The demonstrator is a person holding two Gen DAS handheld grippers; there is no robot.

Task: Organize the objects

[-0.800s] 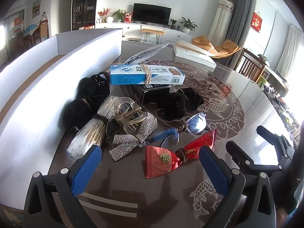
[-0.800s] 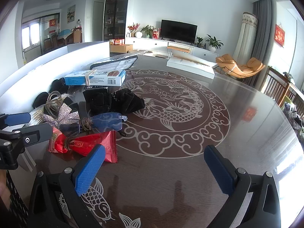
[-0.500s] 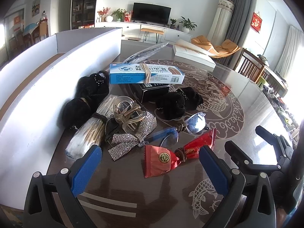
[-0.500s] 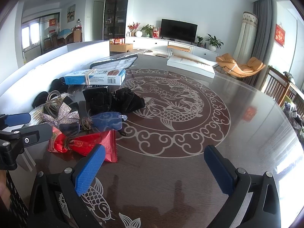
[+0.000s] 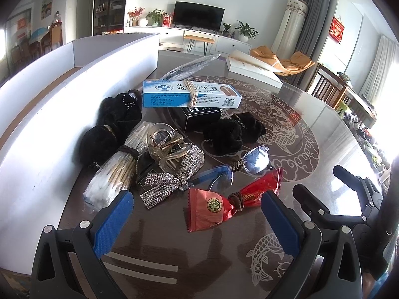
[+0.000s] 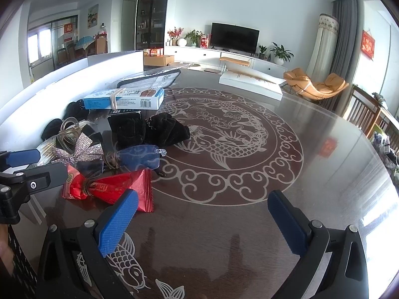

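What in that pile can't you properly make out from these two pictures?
- Black box: left view, mostly under the blue carton.
- Plastic sleeve: contents unreadable through glare.
- Bundle of sticks: right view, hidden behind the left gripper.
- Carton's small print: too small in both views.

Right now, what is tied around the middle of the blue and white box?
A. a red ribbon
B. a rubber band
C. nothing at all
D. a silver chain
B: a tan rubber band wraps across the middle of the blue and white box, which rests on a black box.
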